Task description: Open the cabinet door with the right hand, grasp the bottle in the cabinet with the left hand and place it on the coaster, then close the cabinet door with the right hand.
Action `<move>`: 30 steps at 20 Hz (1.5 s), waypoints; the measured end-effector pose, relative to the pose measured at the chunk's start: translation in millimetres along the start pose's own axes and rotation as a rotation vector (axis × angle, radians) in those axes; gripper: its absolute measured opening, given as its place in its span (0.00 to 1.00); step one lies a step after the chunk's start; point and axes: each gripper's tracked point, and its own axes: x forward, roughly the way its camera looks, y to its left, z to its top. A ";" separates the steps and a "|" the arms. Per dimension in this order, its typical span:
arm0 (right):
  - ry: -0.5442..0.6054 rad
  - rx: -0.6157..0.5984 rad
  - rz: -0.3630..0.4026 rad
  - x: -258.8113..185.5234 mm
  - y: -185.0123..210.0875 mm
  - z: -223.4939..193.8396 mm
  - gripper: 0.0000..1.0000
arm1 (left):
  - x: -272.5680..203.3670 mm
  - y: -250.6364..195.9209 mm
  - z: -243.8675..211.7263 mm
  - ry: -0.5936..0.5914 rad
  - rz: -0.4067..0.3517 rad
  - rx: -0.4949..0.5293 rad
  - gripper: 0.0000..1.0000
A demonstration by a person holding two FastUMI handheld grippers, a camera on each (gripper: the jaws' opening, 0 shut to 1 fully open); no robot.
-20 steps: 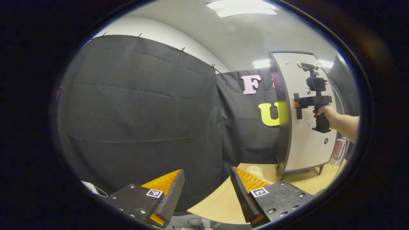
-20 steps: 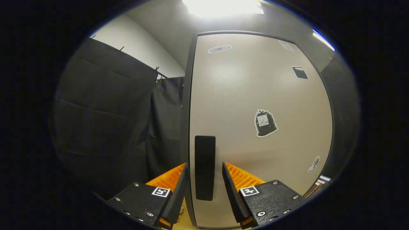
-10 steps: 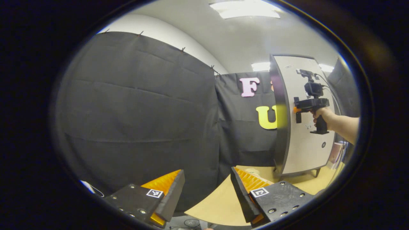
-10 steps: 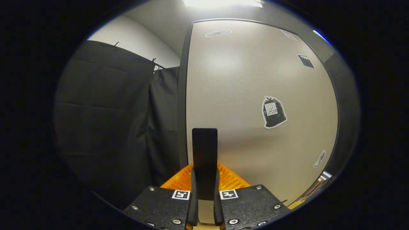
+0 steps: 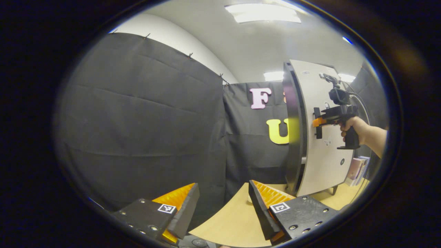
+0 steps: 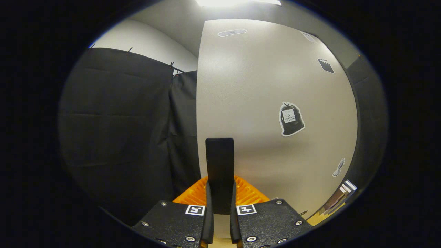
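Your right tool (image 6: 219, 220) is clenched on the upright door handle (image 6: 219, 165), cabinet door (image 6: 268, 113) just ajar. Your left tool (image 5: 224, 210) waits released over the desk (image 5: 234, 220) edge; the bottle is hidden inside the cabinet, beyond it to the right.

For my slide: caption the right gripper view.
Right gripper shut on the black bar handle of the beige cabinet door.

Black cloth (image 5: 144, 113) hangs in creased panels as the booth's wall, pinned along its top edge below a white wall (image 5: 179, 44) and a pale ceiling with lit light panels (image 5: 262, 13), while a light wooden table (image 5: 237, 217) meets the cloth at its far edge.
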 end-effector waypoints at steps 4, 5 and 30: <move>0.007 0.010 0.053 -26.6 0.5 4.3 0.19 | 4.6 -28.3 7.1 -0.016 -0.060 0.006 0.88; 0.007 0.010 0.066 -35.5 0.7 5.9 0.19 | 5.9 -35.9 8.5 -0.022 -0.072 0.011 0.88; 0.008 -0.027 0.064 -220.9 -122.6 7.7 0.18 | -1.5 -296.8 28.4 -0.036 -0.421 -0.036 0.83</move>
